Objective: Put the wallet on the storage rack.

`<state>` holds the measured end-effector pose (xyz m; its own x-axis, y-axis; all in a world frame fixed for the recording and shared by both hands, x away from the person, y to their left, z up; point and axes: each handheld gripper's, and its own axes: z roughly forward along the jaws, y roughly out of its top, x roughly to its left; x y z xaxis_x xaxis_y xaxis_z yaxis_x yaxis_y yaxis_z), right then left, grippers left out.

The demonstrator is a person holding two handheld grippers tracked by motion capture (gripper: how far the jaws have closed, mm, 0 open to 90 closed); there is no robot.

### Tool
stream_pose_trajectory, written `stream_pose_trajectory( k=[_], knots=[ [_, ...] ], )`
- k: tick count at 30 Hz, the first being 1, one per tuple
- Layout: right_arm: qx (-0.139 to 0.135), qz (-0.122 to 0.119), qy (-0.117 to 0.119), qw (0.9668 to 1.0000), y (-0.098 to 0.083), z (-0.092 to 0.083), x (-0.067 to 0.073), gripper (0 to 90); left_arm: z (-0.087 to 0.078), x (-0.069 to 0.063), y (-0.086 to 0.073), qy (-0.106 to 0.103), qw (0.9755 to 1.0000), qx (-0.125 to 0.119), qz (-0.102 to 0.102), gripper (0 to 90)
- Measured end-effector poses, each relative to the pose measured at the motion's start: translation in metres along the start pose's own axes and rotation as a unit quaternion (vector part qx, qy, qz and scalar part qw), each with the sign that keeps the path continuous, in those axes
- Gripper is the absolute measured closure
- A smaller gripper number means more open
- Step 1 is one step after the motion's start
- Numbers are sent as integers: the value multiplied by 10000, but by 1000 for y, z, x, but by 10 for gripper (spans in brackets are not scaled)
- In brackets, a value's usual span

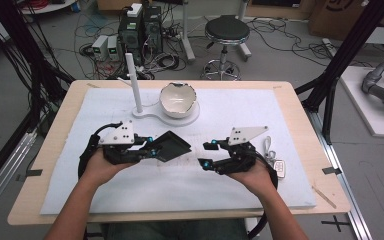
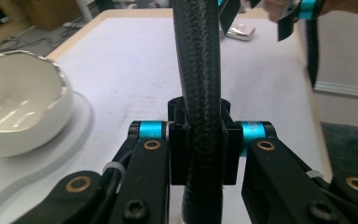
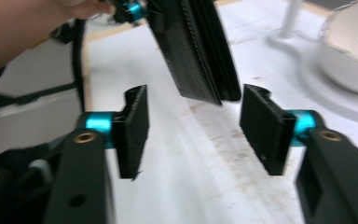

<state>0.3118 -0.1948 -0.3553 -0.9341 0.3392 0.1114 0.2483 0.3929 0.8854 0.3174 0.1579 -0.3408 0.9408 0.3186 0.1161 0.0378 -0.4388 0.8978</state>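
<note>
A flat black textured wallet (image 1: pixel 173 145) is held off the white mat, and my left gripper (image 1: pixel 152 148) is shut on its near edge. In the left gripper view the wallet (image 2: pixel 199 70) stands edge-on between the pressed pads of the left gripper (image 2: pixel 200 136). My right gripper (image 1: pixel 205 155) is to the wallet's right, open, and holds nothing. In the right gripper view its pads (image 3: pixel 133 130) stand wide apart, and the wallet (image 3: pixel 193 51) hangs just beyond the right gripper (image 3: pixel 193 128), clear of both pads.
A white bowl with a jagged rim (image 1: pixel 178 99) sits on a white base with an upright post (image 1: pixel 134 82) behind the grippers. A small key fob (image 1: pixel 280 167) lies on the mat (image 1: pixel 130 195) by my right hand. A stool (image 1: pixel 226 32) stands beyond the table.
</note>
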Motion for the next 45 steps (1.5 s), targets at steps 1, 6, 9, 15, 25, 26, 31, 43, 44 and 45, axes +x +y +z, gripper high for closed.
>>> stream_pose_trajectory(
  k=[1, 6, 9, 15, 25, 26, 31, 43, 44, 45],
  knots=[
    [-39, 22, -66, 10000, -1, -2, -1, 400, 0, 2, 3, 6, 10000, -10, 52, 786],
    [-190, 158, -247, 9994, -3, -10, -6, 364, 2, 16, 25, 161, 9995, 186, 192, 786],
    [-183, 264, -406, 9987, -6, -12, -9, 332, 3, 26, 39, 351, 9988, 255, 230, 785],
    [-255, 399, -537, 9974, -11, -18, -17, 323, 13, 45, 64, 615, 9964, 450, 376, 785],
    [-266, 490, -582, 9967, -18, -21, -23, 302, 33, 86, 96, 904, 9910, 801, 572, 785],
    [-257, 516, -572, 9967, -19, -22, -23, 301, 35, 90, 97, 968, 9897, 890, 572, 785],
    [-268, 583, -642, 9959, -23, -24, -28, 300, 45, 110, 96, 1091, 9860, 1109, 597, 785],
    [-345, 636, -707, 9949, -26, -30, -27, 298, 84, 148, 69, 1213, 9795, 1542, 467, 784],
    [-343, 637, -700, 9949, -26, -31, -27, 298, 84, 148, 69, 1213, 9795, 1542, 467, 784],
    [-343, 637, -700, 9949, -26, -31, -27, 298, 86, 150, 67, 1195, 9797, 1557, 404, 784]
  ],
)
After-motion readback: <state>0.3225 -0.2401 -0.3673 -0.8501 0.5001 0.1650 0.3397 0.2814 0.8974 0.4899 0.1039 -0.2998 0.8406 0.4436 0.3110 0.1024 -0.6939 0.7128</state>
